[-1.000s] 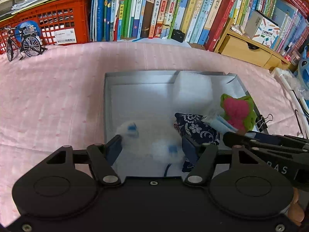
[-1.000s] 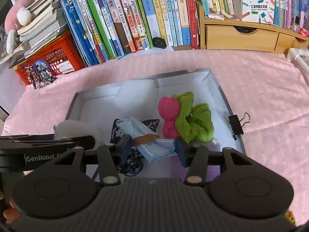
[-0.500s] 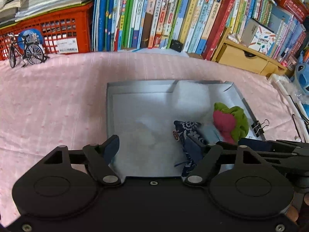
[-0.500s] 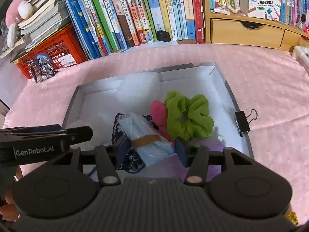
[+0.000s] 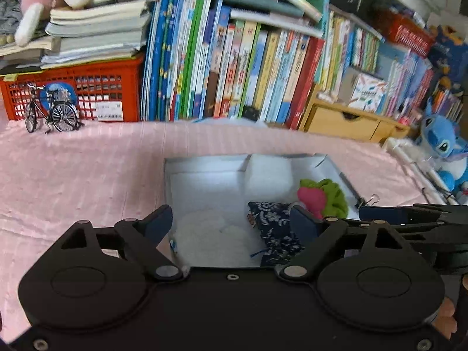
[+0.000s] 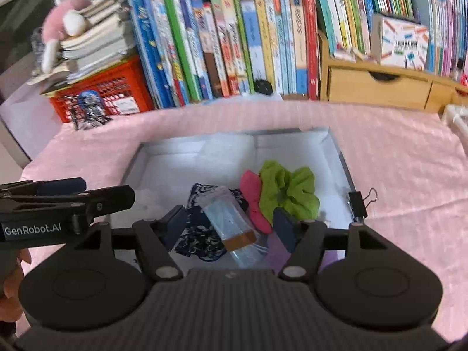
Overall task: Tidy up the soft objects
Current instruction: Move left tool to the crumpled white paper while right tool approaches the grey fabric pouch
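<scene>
The left gripper (image 5: 231,222) is showing a smooth black housing across the bottom of the frame, with two round discs, silver pivot screws and dark blue pads (image 5: 159,222) on black linkage arms. The right gripper (image 6: 231,225) is showing a ribbed dark grey housing at the bottom, the same discs and blue pads (image 6: 282,228). At the left edge of the right view, white "GenRobot.AI" lettering is standing on the left gripper's side.

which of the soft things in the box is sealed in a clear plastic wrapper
The pale blue face mask, lying on the dark floral pouch. The pouch, the green scrunchie and the pink piece are bare fabric.
</scene>
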Demonstrator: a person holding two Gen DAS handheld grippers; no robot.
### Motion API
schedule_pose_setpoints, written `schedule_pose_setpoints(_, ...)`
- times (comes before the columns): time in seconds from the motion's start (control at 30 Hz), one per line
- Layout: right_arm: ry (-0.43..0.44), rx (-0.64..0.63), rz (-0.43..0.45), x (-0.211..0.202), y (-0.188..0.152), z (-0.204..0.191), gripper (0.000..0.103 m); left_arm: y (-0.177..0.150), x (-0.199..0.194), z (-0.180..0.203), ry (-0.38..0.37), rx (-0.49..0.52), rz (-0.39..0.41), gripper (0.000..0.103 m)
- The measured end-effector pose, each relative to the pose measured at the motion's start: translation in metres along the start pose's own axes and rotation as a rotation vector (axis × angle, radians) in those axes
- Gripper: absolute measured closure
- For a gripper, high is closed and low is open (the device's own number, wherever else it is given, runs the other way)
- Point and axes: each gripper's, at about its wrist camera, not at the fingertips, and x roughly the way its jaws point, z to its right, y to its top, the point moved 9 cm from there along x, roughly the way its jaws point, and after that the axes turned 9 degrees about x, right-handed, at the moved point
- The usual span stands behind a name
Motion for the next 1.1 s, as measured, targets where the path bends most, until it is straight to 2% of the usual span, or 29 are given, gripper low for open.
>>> schedule_pose_setpoints(0.3,0.055,-0.134,0.119,-0.044,-0.014,-0.021,0.021,-0.016,-0.052,0.002,-0.003,0.033,0.117,0.013)
schedule_pose_setpoints(0.6,0.102,-0.293,0.212,-0.076,-0.049,-0.049,0.016,-0.048,-0.086,-0.007,0.001,0.048,0.162,0.01)
schedule_pose_setpoints(0.77,0.114,-0.371,0.228,-0.083,-0.071,-0.058,0.016,-0.067,-0.098,-0.017,0.017,0.054,0.193,0.01)
schedule_pose_setpoints(0.93,0.132,-0.425,0.248,-0.091,-0.088,-0.067,0.015,-0.087,-0.112,-0.026,0.079,0.086,0.23,0.009)
schedule_pose_setpoints(1.1,0.134,-0.466,0.25,-0.091,-0.103,-0.071,0.015,-0.103,-0.117,-0.04,0.105,0.065,0.228,0.009)
